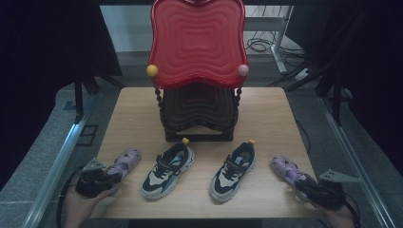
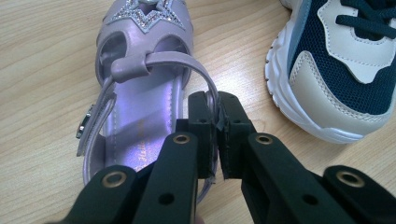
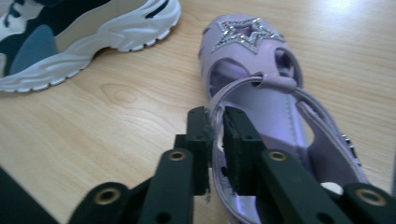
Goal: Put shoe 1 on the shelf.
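Grippers — each clamps a purple sandal (image 1: 124, 163) | wooden table (image 1: 199, 104) — dark room

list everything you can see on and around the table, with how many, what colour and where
purple sandals: 2, lilac with a glittery star on the toe; left sandal at the table's near left, right sandal at its near right
sneakers: 2, navy, cream and white; left sneaker and right sneaker side by side between the sandals
shoe rack: 1, red wavy top shelf over a dark lower shelf, at the table's far middle
table: 1, light wood
cables: several, dark, on the floor beyond the table
left gripper: 1, black, fingers shut on the left sandal's side strap
right gripper: 1, black, fingers shut on the right sandal's side strap
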Demonstrator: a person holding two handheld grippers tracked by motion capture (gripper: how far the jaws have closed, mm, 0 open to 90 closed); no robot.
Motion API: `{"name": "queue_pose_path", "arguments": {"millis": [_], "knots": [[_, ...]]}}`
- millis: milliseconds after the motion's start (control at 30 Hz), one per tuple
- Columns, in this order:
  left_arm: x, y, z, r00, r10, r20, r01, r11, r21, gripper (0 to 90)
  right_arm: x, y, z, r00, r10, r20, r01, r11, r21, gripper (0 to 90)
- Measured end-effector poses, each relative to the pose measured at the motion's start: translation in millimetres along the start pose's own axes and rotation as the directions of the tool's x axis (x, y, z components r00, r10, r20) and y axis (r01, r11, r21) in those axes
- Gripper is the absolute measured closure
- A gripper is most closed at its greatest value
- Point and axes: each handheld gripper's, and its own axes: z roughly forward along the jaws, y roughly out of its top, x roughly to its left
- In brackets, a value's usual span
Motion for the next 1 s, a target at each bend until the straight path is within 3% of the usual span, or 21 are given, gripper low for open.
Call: {"name": "queue_pose_path", "arguments": {"millis": [167, 567, 800, 1000], "knots": [[1.2, -0.5, -0.1, 1.0000, -0.007, 0.007, 0.007, 1.0000, -0.004, 86.0, -1.0, 0.1, 1.3, 0.9994, 0.019, -0.028, -0.019, 1.000, 0.008, 84.3], [9.3, -3.5, -5.0, 0.9976, -0.062, 0.031, 0.064, 0.9959, -0.064, 86.9, -4.5, -0.3, -1.5, 0.9990, 0.038, -0.023, -0.038, 0.999, -0.021, 85.7], [13.6, -4.7, -9.2, 0.9927, -0.106, 0.057, 0.112, 0.9866, -0.119, 87.0, -6.5, -0.2, -4.0, 0.9977, 0.062, -0.025, -0.064, 0.996, -0.061, 85.8], [14.9, -4.6, -14.1, 0.9898, -0.118, 0.080, 0.130, 0.9783, -0.161, 87.0, -7.1, 0.3, -5.7, 0.9958, 0.082, -0.041, -0.086, 0.992, -0.088, 85.8]]}}
